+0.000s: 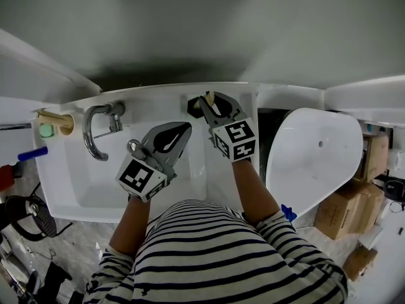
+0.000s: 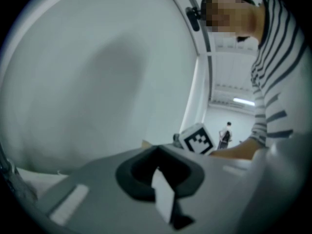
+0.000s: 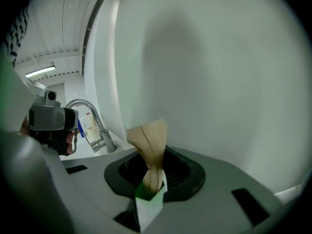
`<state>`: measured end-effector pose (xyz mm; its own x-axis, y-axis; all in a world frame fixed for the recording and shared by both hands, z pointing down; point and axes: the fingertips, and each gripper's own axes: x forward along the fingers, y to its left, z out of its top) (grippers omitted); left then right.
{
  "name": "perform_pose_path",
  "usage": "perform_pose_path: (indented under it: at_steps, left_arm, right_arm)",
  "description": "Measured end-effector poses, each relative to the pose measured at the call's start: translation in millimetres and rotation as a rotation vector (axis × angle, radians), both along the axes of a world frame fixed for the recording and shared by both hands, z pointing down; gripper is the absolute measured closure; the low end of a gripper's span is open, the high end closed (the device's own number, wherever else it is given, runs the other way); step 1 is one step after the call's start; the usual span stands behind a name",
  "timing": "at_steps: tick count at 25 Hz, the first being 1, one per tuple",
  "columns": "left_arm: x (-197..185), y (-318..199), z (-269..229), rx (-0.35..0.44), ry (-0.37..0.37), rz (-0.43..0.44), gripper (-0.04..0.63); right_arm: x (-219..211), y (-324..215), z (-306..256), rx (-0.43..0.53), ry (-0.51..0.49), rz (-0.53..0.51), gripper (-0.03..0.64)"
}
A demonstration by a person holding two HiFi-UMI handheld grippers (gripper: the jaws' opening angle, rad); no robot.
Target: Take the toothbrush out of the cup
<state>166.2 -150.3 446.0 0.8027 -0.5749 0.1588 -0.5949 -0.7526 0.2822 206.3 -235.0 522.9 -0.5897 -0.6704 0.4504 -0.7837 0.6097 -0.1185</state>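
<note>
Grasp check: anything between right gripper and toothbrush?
Nothing: the paper-wrapped toothbrush is pinched directly in the jaws of the right gripper, seen in right gripper view.

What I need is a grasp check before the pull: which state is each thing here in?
left gripper: shut, empty.
right gripper: shut on the toothbrush.
toothbrush: paper-wrapped, upright between the jaws.
cup: standing at the back edge of the sink, partly hidden by the right gripper.
faucet: no water running.
</note>
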Motion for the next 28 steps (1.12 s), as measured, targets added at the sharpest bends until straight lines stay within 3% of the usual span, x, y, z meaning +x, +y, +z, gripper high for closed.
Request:
perform_pose_path:
  at_steps: [28]
  left_arm:
    - [-1.7, -0.6, -0.2, 0.005, 0.008, -0.008, 0.588]
  right_arm:
    - [6.3, 4.4, -43.6, 0.072, -0.019, 0.004, 0.581]
